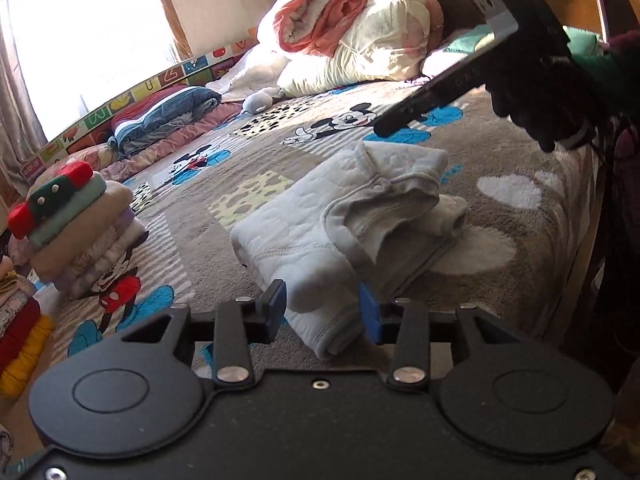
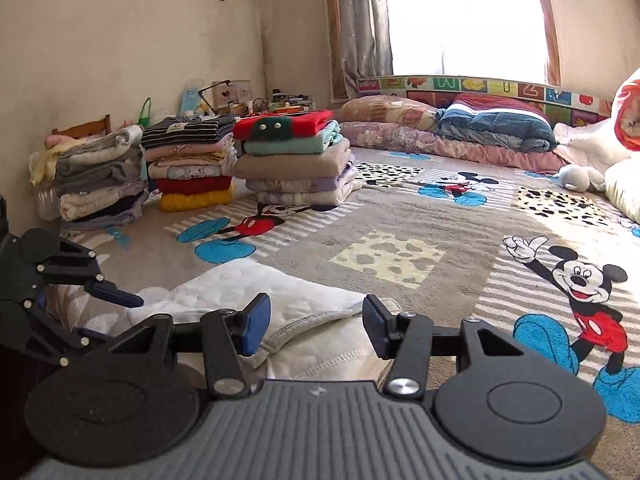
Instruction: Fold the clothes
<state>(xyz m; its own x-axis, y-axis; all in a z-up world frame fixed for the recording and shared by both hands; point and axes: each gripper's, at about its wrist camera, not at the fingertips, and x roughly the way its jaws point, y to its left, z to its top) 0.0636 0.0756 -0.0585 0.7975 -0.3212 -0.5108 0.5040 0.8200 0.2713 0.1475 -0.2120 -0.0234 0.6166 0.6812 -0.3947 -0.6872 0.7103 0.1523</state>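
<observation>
One pale grey quilted garment point(image 1: 344, 208) lies folded into a compact bundle on the cartoon-print blanket point(image 1: 500, 152), roughly mid-bed, well apart from the three stacks of folded clothes point(image 2: 292, 164) along the far side. It looks light and soft, thick enough to keep a fold yet limp enough to sag or spill open if lifted by a single layer. The surface seems matte and stitched, so it should not slip between pads. A sensible hold would be at the thick folded edges, pinching all layers together, one gripper at each end, so the bundle stays closed when carried.

It shows a snap-button collar on top, hemmed edges with visible seam stitching, and a tucked sleeve at the near end.

The left gripper point(image 1: 322, 308) has its jaws partly apart, straddling the near folded corner without clearly pressing on it. The right gripper point(image 2: 316, 328) likewise stands half-open over the garment's edge point(image 2: 312, 320), its blue pads clear of the cloth.
</observation>
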